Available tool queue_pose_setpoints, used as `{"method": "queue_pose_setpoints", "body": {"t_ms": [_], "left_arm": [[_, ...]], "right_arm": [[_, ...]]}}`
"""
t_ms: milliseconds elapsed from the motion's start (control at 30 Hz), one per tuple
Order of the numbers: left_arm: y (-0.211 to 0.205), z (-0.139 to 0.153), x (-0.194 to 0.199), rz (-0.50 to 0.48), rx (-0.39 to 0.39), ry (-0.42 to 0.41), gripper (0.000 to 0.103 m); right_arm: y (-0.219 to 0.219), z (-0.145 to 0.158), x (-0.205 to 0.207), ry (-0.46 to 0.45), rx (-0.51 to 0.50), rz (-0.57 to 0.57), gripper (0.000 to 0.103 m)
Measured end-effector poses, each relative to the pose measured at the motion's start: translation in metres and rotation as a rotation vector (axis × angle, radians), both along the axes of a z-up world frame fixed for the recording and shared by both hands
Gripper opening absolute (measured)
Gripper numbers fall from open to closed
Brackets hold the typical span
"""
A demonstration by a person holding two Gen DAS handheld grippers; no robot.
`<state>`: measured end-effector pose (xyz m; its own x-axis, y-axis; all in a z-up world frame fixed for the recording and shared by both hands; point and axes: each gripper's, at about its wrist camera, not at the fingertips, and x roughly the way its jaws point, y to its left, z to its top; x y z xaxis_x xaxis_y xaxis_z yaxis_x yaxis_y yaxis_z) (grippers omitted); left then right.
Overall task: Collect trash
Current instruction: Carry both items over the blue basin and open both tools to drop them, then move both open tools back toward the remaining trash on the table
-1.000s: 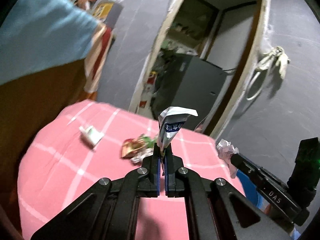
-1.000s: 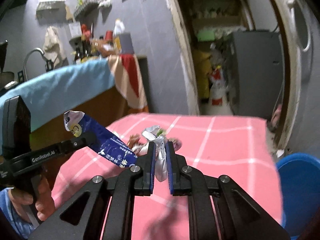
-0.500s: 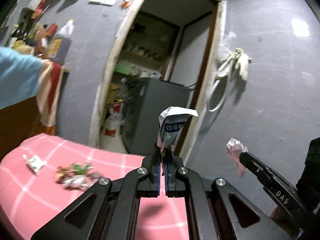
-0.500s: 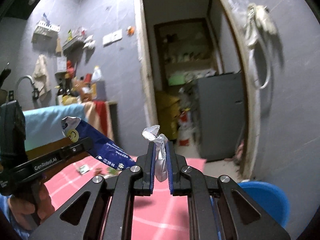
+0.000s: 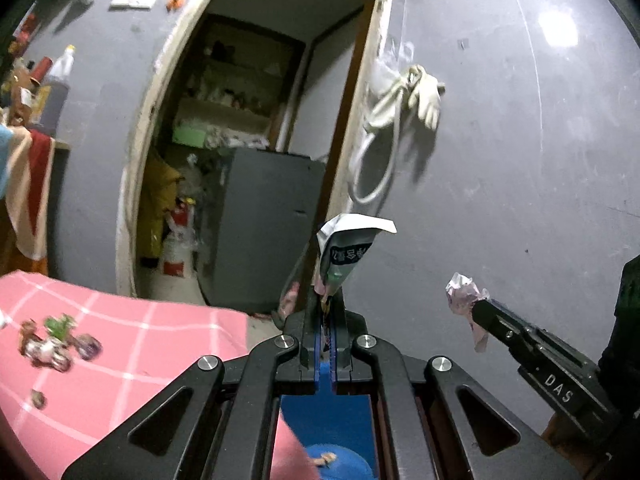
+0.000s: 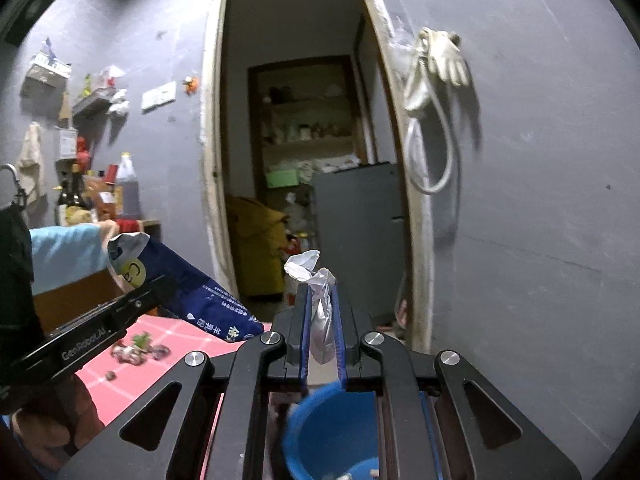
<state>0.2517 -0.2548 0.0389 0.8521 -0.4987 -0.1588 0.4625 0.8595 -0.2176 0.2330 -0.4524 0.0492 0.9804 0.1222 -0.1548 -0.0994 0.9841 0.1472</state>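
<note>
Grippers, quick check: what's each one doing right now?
Left gripper: closed, holding a blue and white wrapper.
Right gripper: closed, holding a crumpled silver wrapper.

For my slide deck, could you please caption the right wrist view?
Right gripper shut on a crumpled silver wrapper above the blue bin; left gripper holds a blue packet.

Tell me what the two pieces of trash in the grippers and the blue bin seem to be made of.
Blue-and-white wrapper in the left gripper: probably printed plastic film, glossy, creased. Crumpled scrap in the right gripper: looks like silvery foil-lined wrapper, or possibly paper. Blue bin: likely moulded plastic with a smooth, even sheen.
</note>
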Motion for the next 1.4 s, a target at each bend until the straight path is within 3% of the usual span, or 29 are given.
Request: {"method": "queue_pose_setpoints", "body": {"t_ms": [200,567,733,1000,1167,1267,1400], "left_arm": [[-0.026,-0.018,0.014,-0.034,0.046,0.101,0.001],[-0.045,-0.062,0.055,-0.082,0.099,0.367,0.001],[-0.051,-0.074,0.070,-0.083,0.125,0.436,0.002],[-0.052,-0.090,0.080,-0.084,0.177,0.507,0.004],[-0.047,-0.091,0.080,-0.079,0.179,0.505,0.008],[-0.041,-0.086,0.078,-0.074,0.169,0.487,0.013],[-0.029,-0.075,0.071,-0.060,0.132,0.446,0.029]], "right_arm": [[-0.019,-0.024,0.005,0.080,0.025,-0.032,0.009],[-0.031,-0.056,0.028,0.229,0.082,-0.033,0.009],[-0.033,-0.068,0.040,0.290,0.108,-0.034,0.010],[-0.036,-0.080,0.048,0.355,0.124,-0.045,0.013],[-0.038,-0.077,0.047,0.355,0.124,-0.053,0.028],[-0.039,-0.074,0.046,0.351,0.118,-0.059,0.028],[-0.035,-0.065,0.042,0.323,0.107,-0.067,0.029]]}}
